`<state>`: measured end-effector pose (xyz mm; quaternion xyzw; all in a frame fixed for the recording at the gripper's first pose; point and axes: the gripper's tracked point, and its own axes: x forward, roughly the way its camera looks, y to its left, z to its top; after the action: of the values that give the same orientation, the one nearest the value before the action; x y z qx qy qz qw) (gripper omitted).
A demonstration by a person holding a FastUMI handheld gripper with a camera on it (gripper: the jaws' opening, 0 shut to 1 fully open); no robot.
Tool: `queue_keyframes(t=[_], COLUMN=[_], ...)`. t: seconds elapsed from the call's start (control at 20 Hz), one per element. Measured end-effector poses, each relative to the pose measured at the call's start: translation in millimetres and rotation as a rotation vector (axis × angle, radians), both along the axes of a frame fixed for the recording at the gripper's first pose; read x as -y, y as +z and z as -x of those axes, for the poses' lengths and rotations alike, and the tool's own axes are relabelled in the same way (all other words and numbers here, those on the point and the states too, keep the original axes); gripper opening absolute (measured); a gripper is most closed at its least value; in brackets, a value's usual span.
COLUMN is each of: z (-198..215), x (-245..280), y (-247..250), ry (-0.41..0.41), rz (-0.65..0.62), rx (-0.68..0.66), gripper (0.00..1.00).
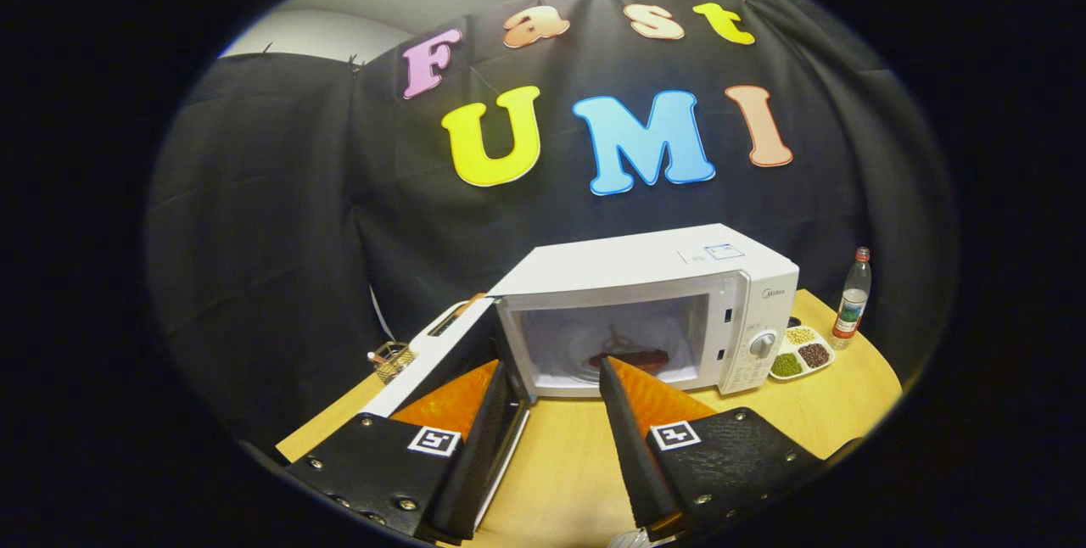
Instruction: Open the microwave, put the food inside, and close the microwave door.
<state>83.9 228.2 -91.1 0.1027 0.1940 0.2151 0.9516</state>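
Gripper (556, 387), fingers spread wide and holding nothing, centre-bottom of frame before the microwave (653, 310); food (632, 358) inside, door (441, 353) swung open at left; step in hand: closing, next needs a push on door.

A staged booth: black cloth wall (280, 217), wooden table (568, 455), white microwave (662, 310), bottle (852, 302).

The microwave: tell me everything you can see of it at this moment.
The microwave is a white box, seemingly painted metal, standing upright on the wooden table against the booth's black cloth. Its door is swung wide open toward the left finger. A dark reddish food item lies in the lit cavity. The control panel carries a round knob above buttons. The open gripper hangs just ahead, touching nothing.
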Motion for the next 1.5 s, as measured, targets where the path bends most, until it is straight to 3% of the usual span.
queue_keyframes(t=[0.45, 0.7, 0.8, 0.85, 0.9, 0.95, 1.0, 1.05, 1.15, 1.25, 1.35, 1.5], z=[109, 156, 168, 172, 163, 167, 169, 166, 159, 154, 153, 148], x=[-113, -170, -187, -195, -195, -194, -199, -198, -189, -181, -175, -156], y=[43, 32, 9, -3, -17, -27, -40, -51, -62, -74, -76, -78], ry=[0.247, 0.386, 0.426, 0.45, 0.422, 0.436, 0.454, 0.433, 0.42, 0.405, 0.403, 0.389], rz=[-0.109, -0.12, -0.097, -0.076, -0.044, -0.029, -0.025, 0.0, 0.011, 0.019, 0.011, 0.038], rx=[0.038, 0.014, -0.019, -0.033, -0.041, -0.061, -0.091, -0.097, -0.126, -0.151, -0.157, -0.151], gripper=[0.67, 0.67, 0.47, 0.48, 0.48, 0.23, 0.19, 0.24, 0.08, 0.08, 0.01, 0.01])
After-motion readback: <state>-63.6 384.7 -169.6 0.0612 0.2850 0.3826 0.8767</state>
